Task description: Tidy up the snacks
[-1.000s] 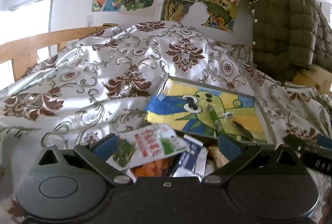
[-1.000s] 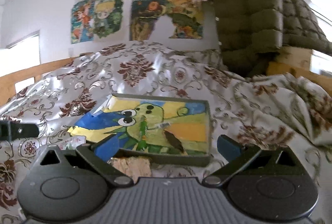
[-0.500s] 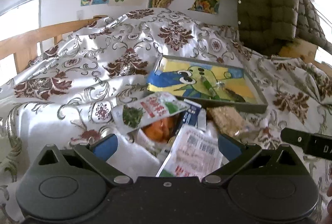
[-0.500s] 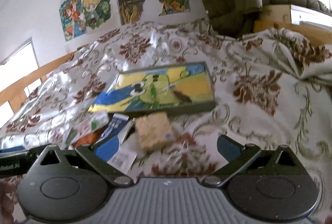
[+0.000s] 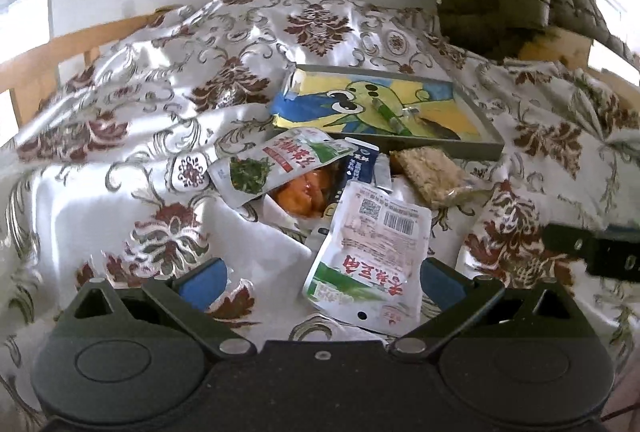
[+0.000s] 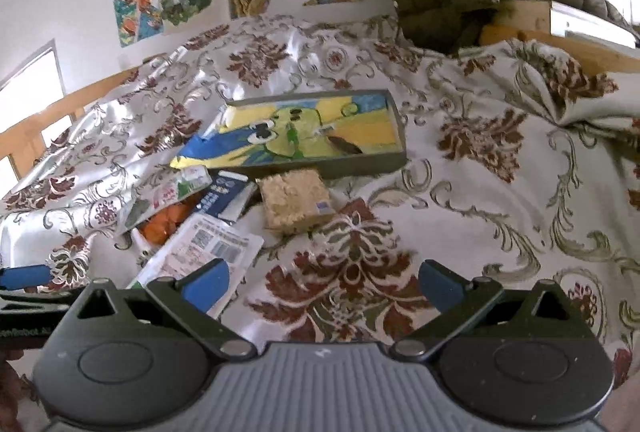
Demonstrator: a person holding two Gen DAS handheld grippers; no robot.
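**Currently: both tongs empty above the snack heap, nothing picked yet**

Step in hand, as I judge it: approach and choice of a first snack; the tray [image 5: 476,146] holds no packets so far.

Left gripper [image 5: 320,278]: released, jaws wide, holding nothing. The white pouch [image 5: 370,252] lies just ahead of it, reaching in between its fingertips. Further ahead sit the green-printed pouch [image 5: 276,162], an orange snack [image 5: 304,188] under it, a blue packet [image 5: 362,162] and the rice-crisp block [image 5: 430,174]; the tray lies beyond all of these.

Right gripper [image 6: 322,282]: also released and empty, over bare tablecloth [image 6: 480,200]. The block [image 6: 294,204] lies ahead, slightly left; the heap sits off its left finger.

Next move likely calls for lowering the left tongs onto the thin white pouch, catching an edge without pinching cloth.

View differences: the left view shows the pouch's printed face and barcode whole; the right view shows the tray's near wall [image 6: 360,162] and the label on the block, with the white pouch [image 6: 200,252] partly behind its own finger.
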